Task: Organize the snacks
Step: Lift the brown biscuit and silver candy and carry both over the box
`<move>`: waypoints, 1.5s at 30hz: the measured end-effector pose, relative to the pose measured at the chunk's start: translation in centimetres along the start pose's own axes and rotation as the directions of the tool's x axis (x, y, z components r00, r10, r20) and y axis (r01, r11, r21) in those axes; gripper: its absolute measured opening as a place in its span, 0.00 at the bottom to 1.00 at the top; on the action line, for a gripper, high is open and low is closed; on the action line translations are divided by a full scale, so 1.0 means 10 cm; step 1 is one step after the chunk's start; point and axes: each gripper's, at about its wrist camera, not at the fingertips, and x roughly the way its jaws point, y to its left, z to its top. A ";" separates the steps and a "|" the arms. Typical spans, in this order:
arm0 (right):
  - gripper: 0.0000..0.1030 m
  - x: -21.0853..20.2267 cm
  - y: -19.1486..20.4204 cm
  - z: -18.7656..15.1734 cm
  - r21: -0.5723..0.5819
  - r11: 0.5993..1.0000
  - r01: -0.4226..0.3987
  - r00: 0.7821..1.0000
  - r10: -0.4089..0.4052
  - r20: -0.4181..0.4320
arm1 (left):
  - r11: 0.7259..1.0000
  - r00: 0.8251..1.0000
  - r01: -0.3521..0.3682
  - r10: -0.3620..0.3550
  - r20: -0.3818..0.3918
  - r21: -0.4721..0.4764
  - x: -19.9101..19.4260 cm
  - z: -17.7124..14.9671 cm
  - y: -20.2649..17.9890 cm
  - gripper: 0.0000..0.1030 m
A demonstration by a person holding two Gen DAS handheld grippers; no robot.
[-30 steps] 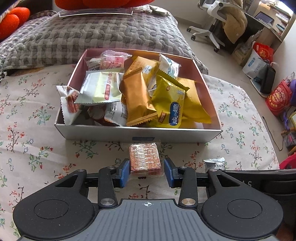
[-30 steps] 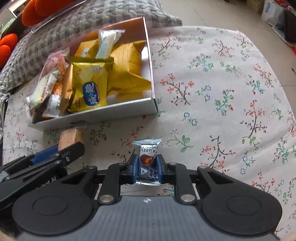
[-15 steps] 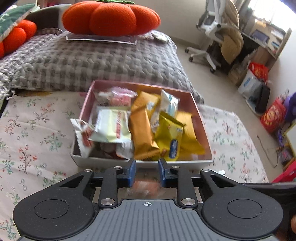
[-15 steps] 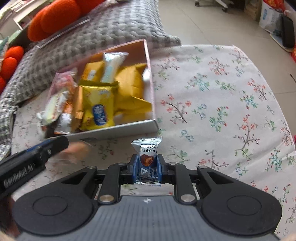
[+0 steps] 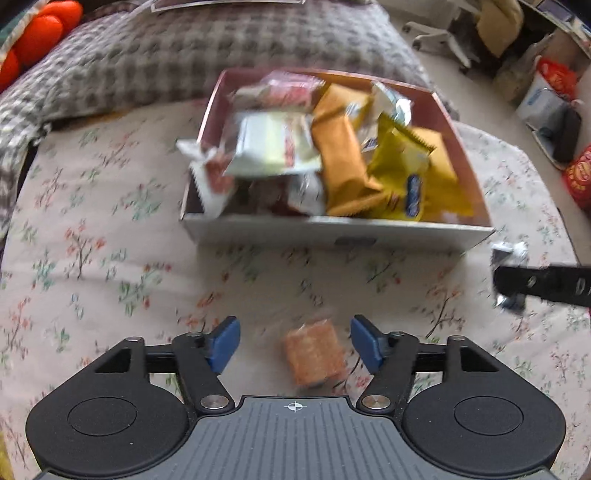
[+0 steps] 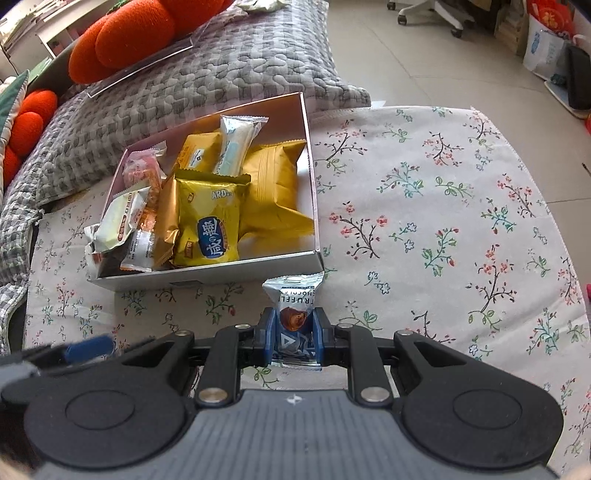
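An open white box (image 5: 340,230) (image 6: 207,275) full of snack packets stands on the floral cloth. My left gripper (image 5: 295,345) is open, its blue pads wide apart. A small orange cracker packet (image 5: 314,352) lies on the cloth between them, touching neither. My right gripper (image 6: 294,336) is shut on a silver-blue chocolate truffle packet (image 6: 293,306), held above the cloth just before the box's near right corner. In the left wrist view the right gripper and its packet (image 5: 511,254) show at the right edge.
A grey quilted cushion (image 6: 221,74) lies behind the box, with orange pumpkin pillows (image 6: 125,37) on it. The floral cloth (image 6: 443,221) stretches to the right of the box. An office chair (image 6: 436,11) and bags stand on the floor beyond.
My left gripper opened and the orange cracker packet that it held now lies on the cloth between the pads. My right gripper has lifted with the truffle packet toward the box.
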 end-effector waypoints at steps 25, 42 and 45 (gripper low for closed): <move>0.18 -0.12 -0.01 0.04 0.015 0.999 -0.029 0.998 0.029 0.048 | 0.997 0.975 0.011 0.007 0.221 -0.080 -0.39 0.29 0.15 0.31; 0.18 -0.26 -0.05 0.36 0.064 0.988 -0.141 0.974 0.127 0.189 | 0.982 0.924 0.151 -0.097 0.369 -0.118 -0.41 0.54 0.21 0.31; 0.18 -0.16 -0.09 0.39 0.108 0.979 -0.171 0.974 0.151 0.172 | 0.978 0.917 0.177 -0.124 0.379 -0.108 -0.35 0.59 0.12 0.31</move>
